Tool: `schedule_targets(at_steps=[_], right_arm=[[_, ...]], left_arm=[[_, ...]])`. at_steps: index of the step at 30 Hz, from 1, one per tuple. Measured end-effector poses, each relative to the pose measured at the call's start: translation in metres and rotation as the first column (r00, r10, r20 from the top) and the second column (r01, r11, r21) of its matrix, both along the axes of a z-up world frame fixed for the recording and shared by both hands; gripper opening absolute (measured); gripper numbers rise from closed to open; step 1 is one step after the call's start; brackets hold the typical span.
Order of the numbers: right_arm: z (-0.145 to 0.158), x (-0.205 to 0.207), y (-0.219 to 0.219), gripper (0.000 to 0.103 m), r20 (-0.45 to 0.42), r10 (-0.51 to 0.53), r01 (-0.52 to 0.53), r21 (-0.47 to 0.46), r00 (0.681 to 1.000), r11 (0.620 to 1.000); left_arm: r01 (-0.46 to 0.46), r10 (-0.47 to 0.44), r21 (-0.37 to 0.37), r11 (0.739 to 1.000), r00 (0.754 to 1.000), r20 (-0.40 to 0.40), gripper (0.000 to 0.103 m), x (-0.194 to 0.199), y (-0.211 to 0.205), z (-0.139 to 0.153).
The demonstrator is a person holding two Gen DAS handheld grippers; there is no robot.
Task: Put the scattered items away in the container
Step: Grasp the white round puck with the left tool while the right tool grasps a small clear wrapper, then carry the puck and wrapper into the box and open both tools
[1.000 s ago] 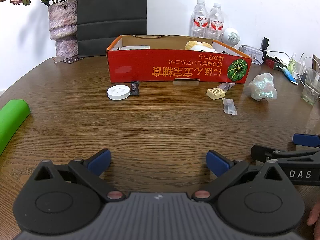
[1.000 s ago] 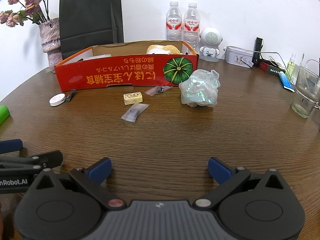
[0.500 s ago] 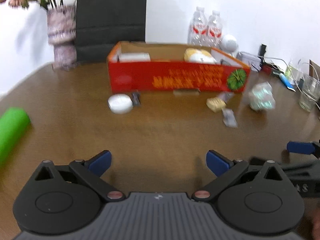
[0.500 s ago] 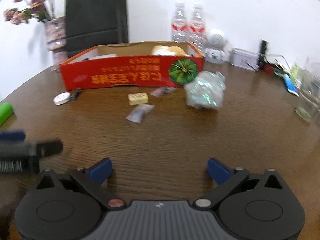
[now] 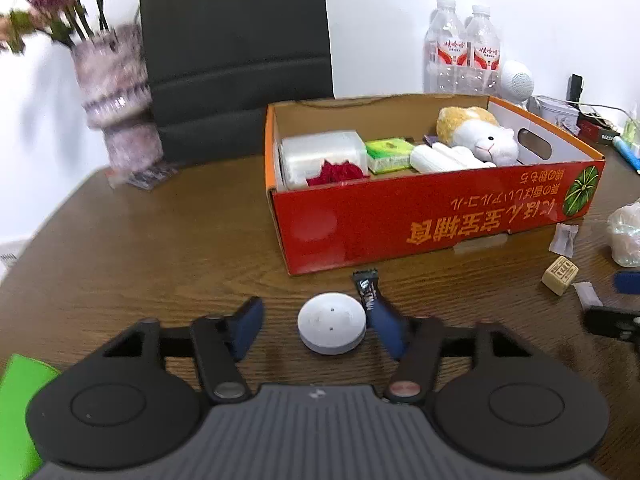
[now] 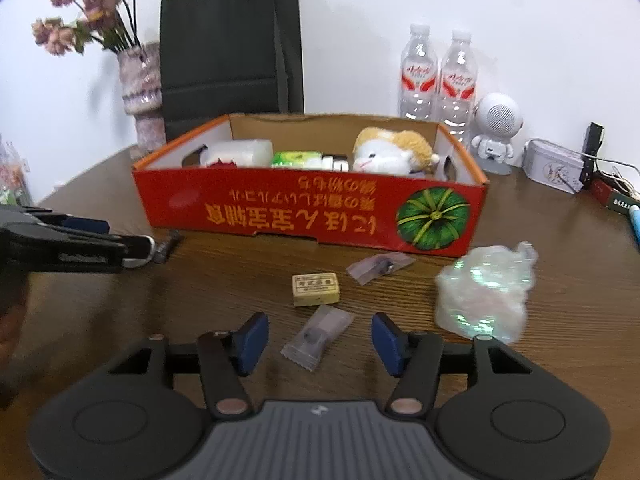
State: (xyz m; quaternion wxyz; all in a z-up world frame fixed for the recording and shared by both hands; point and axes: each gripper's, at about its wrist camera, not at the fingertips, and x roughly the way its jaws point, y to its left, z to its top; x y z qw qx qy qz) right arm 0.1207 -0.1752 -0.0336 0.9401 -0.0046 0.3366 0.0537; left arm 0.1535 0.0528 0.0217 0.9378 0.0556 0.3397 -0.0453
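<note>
My left gripper (image 5: 318, 330) sits low over the wood-grain table (image 5: 168, 248), jaws spread wide, with the white round puck (image 5: 331, 329) lying between the blue fingertips (image 5: 246, 326) and not clamped. The puck rests nearer the right-hand pad, which is just beside it. A dark snack wrapper (image 5: 367, 285) lies just beyond the puck. A green object (image 5: 16, 392) shows at the near left edge of the left wrist view.

My right gripper (image 6: 320, 338) is likewise wide open, and a small clear sachet (image 6: 318, 336) lies flat on the table between its fingers, untouched. Just past it sits a tan rectangular block (image 6: 316, 289), then a second clear sachet (image 6: 378, 266), and to the right a crumpled iridescent plastic bag (image 6: 484, 294).

Farther back stands the red cardboard box (image 6: 312, 216), printed with a green pumpkin. It already holds a plush hamster (image 6: 394, 154), a green packet (image 6: 298, 158), a clear plastic tub (image 5: 322, 156) and white rolled items (image 5: 444, 158).

Behind the box, against the white wall (image 6: 352, 32), I see a black paper bag (image 6: 228, 48), a vase of dried flowers (image 6: 140, 84), two water bottles (image 6: 438, 76), a white robot-shaped speaker (image 6: 496, 134) and a small metal tin (image 6: 554, 164).
</note>
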Motion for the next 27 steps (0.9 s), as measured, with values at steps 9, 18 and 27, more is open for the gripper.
schedule_targets(at_steps=[9, 18, 27], right_arm=[[-0.009, -0.003, -0.004, 0.015, 0.023, -0.029, 0.03, -0.017, 0.999, 0.999], [0.016, -0.025, -0.01, 0.013, 0.119, -0.04, 0.041, -0.012, 0.992, 0.999], [0.112, 0.089, -0.064, 0.014, 0.152, -0.062, 0.054, 0.054, 0.986, 0.997]], left_arm=[[0.011, -0.011, -0.029, 1.0, 1.0, -0.004, 0.039, -0.004, 0.007, -0.004], [0.057, -0.044, -0.082, 0.995, 0.987, 0.155, 0.039, -0.05, -0.005, 0.053], [0.118, -0.117, -0.085, 0.989, 0.993, 0.021, 0.039, 0.09, -0.055, 0.077]])
